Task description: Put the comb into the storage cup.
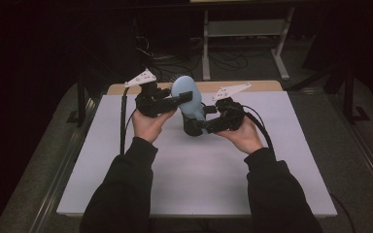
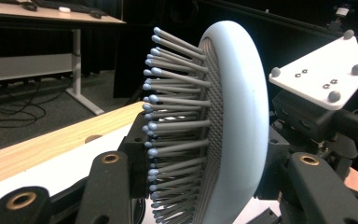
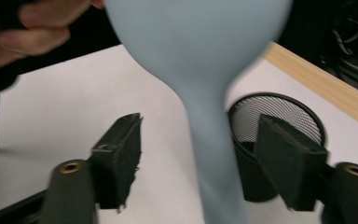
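Light blue hairbrush (image 1: 186, 94) held upright near worktop (image 1: 126, 170) far edge, handle down over black mesh cup (image 3: 279, 116). Left tool (image 1: 177, 99) clamped on brush head. Right tool (image 1: 200, 127) released, pads either side of handle, not touching. Long axis vertical.

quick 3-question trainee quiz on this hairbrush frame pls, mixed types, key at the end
1. True or false: the left gripper is clamped on the head of the hairbrush.
2. The right gripper has its jaws: A) pressed on the handle, B) either side of the handle, clear of it, C) inside the mesh cup.
3. What colour is the brush body?

Key: 1 true; 2 B; 3 light blue.
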